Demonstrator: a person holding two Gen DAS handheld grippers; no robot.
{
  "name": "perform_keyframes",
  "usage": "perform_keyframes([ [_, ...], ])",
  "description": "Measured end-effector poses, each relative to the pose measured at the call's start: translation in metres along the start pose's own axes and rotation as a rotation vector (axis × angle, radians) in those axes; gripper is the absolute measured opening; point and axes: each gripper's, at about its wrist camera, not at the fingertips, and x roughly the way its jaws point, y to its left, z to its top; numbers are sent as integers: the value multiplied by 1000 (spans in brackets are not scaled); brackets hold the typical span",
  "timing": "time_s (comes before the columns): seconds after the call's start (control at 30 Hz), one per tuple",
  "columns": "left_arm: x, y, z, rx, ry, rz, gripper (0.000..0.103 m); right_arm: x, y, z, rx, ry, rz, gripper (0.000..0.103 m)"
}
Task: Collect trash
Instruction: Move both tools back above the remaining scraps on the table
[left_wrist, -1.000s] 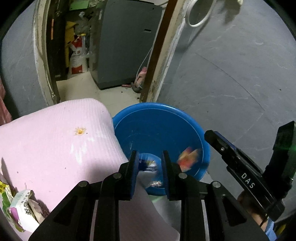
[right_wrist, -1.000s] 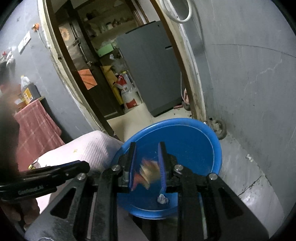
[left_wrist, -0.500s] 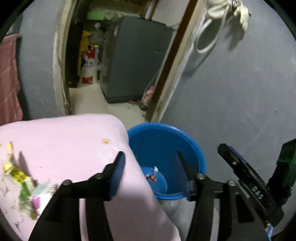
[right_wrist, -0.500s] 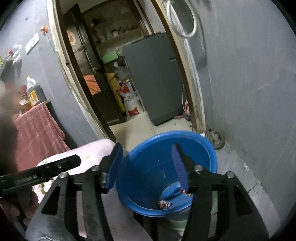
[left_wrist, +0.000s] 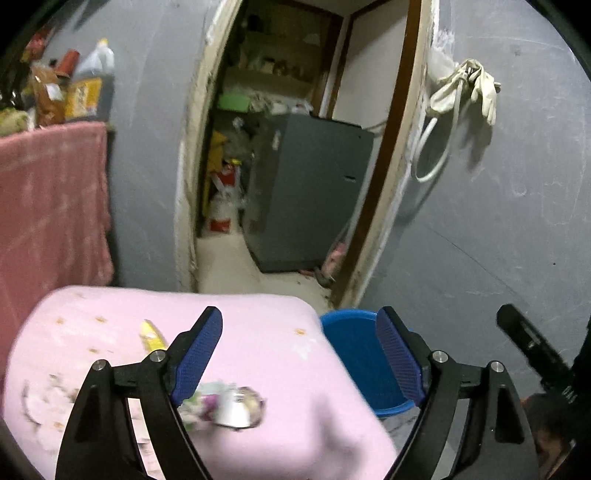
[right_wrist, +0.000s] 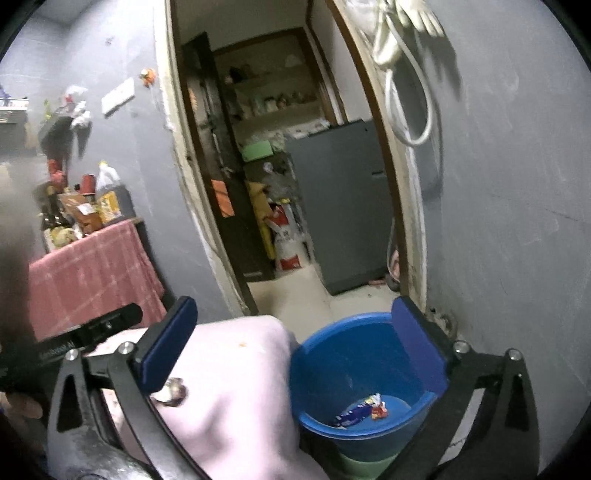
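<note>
A blue bucket (right_wrist: 354, 354) stands beside a table under a pink cloth (left_wrist: 258, 332); its rim also shows in the left wrist view (left_wrist: 351, 321). Two wrappers (right_wrist: 362, 408) lie at its bottom. My right gripper (right_wrist: 295, 350) hangs above the bucket's near edge, jaws opening wide, nothing between them. My left gripper (left_wrist: 299, 354) is over the cloth's right side, jaws opening, empty. On the cloth lie a crumpled purple-and-white wrapper (left_wrist: 225, 406), a yellow wrapper (left_wrist: 151, 336) and pale litter (left_wrist: 40, 398) at the left.
A grey wall with a doorway (left_wrist: 295, 166) lies ahead, a grey cabinet (left_wrist: 306, 192) inside. A shelf draped in red cloth (right_wrist: 88, 266) holds bottles at the left. White gloves and a hose (left_wrist: 461, 92) hang on the right wall.
Both grippers let go of their wrappers over the bucket, and the wrappers now lie at its bottom. Both jaws spread wide, and both grippers rose and drew back, the left swinging over the pink cloth.
</note>
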Motion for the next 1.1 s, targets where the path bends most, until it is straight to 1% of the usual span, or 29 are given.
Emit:
perform_keyframes([
  [0.17,-31,10,-5,20,-63,44,83,-15,28,0,-32,-47,20,103],
  [0.23,-46,16,-8,17,-88,65,97,-21,40,-2,-42,-59,30,103],
  [0.37,-72,29,-12,-3,-139,82,97,-30,63,-6,-59,-67,54,103],
  [0.63,-123,56,-21,-14,-209,171,99,-53,105,-12,-123,-131,100,103],
  [0.83,-150,70,-30,-8,-233,245,100,-62,130,-18,-154,-144,131,103],
  [1.1,-178,86,-38,-5,-263,301,100,-67,154,-26,-160,-136,163,103],
])
